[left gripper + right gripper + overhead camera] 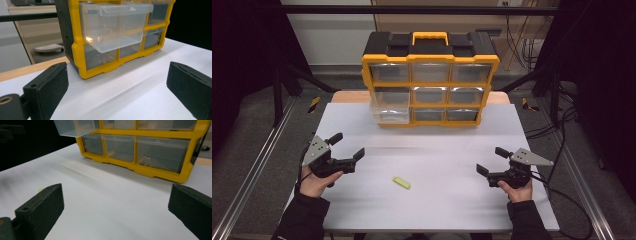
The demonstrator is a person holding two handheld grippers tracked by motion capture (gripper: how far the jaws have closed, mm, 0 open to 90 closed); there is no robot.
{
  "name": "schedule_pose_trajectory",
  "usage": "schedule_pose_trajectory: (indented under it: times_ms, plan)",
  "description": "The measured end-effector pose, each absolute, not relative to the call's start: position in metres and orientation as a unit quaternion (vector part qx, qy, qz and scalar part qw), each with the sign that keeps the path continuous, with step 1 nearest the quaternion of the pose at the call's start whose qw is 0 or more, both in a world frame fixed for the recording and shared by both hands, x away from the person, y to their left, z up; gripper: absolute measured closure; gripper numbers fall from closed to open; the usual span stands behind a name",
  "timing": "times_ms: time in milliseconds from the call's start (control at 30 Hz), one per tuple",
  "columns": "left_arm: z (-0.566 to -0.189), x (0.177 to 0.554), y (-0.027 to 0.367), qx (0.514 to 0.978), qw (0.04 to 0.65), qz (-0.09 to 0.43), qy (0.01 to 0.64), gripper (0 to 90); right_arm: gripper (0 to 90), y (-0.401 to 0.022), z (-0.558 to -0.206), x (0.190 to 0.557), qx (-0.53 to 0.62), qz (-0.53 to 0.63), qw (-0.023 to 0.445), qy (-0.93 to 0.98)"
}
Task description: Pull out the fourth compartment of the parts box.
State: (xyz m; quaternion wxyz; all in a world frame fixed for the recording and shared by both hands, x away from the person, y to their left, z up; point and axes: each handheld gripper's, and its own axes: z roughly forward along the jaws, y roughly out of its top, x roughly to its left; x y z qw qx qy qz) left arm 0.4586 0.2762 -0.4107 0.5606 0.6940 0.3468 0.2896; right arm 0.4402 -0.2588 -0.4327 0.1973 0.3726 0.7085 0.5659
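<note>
The small yellow-green flat piece (401, 183) lies alone on the white table top (437, 200), near the person's edge and a little left of centre, touching nothing. It sits between the two grippers, nearer the left gripper (346, 148), which hovers just up and to the left of it with its jaws spread wide and nothing between them. The right gripper (491, 161) rests well apart on the other side, jaws likewise wide and empty.

Farther back stands the yellow-and-black plastic organiser box (430, 80) with its grid of clear drawers. One clear plastic drawer (390, 105), in the left column of the middle row, is pulled out toward the person; in the left gripper view it (115, 25) juts out over the table and looks empty.

The step in hand appears to be picking up the flat piece, probably to put it in that open drawer. To do it well, the left gripper should turn its jaws down over the piece and straddle its narrow width rather than its length. The piece is thin and lies flat, so the pads need to come down right to the table before closing, or they may slide over it. A slow close should keep it from skidding away.
</note>
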Motion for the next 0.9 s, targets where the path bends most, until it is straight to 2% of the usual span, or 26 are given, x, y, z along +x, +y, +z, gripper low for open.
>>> schedule_pose_trajectory:
  times_ms: [900]
  plan:
    - [-0.437,0.455,0.287,0.703,0.562,0.267,0.343,0.9,1.4,-0.189,-0.423,0.444,0.354,0.531,0.166,0.752]
